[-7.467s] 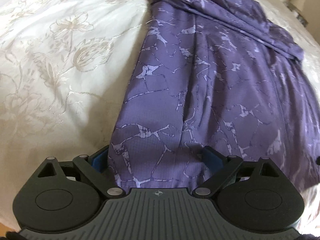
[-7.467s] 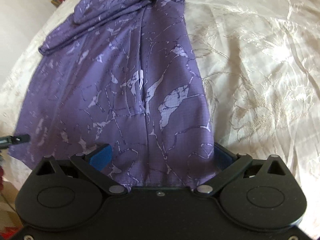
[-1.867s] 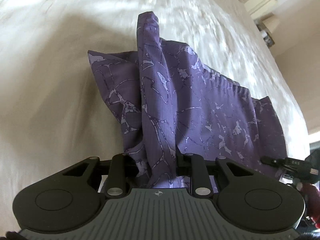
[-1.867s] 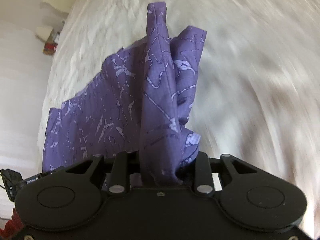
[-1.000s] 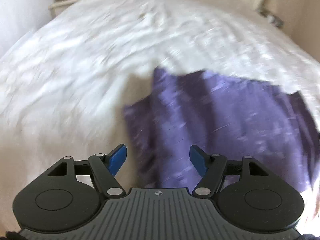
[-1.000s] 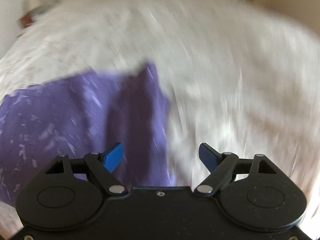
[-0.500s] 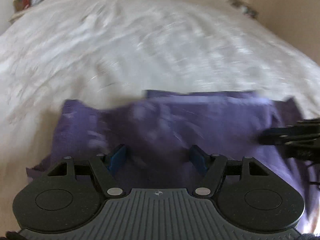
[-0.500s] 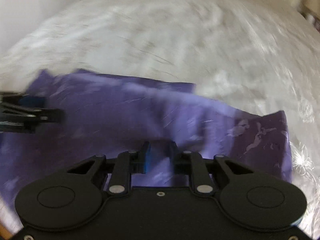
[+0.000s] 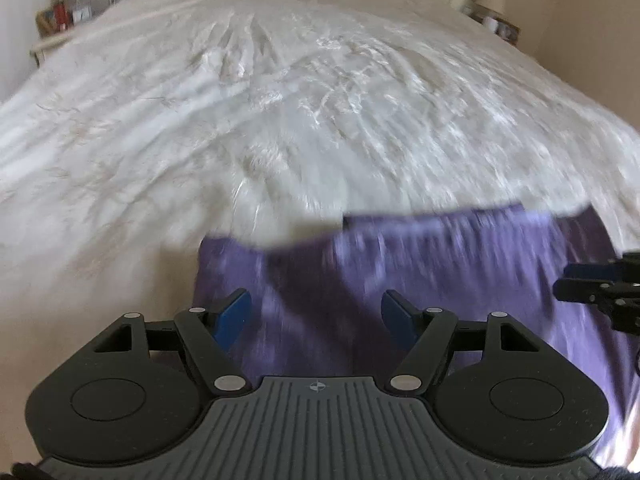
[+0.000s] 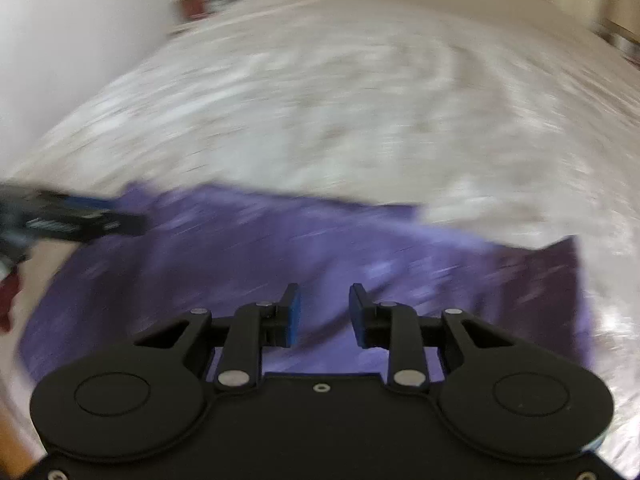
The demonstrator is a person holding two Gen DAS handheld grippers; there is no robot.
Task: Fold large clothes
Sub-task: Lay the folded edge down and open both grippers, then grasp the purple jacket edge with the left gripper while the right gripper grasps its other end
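A folded purple garment (image 9: 420, 280) lies on the near part of a white bed (image 9: 280, 100), and we hold both grippers above it, pointing down at the cloth. Our left gripper (image 9: 316, 314) hangs over the garment's left portion with its blue pads spread wide and nothing pinched between them; the cloth shows in the gap below. Our right gripper (image 10: 325, 314) is over the garment's middle, its jaws partly apart and opening, with no cloth caught between the pads. In the left wrist view the right gripper's fingertips reach in from the right edge over the fabric; in the right wrist view the left gripper comes in from the left edge at the garment's far corner. The garment's far edge runs across the bed in a roughly straight line, and its right end lies flat in a darker fold. Both views are blurred.
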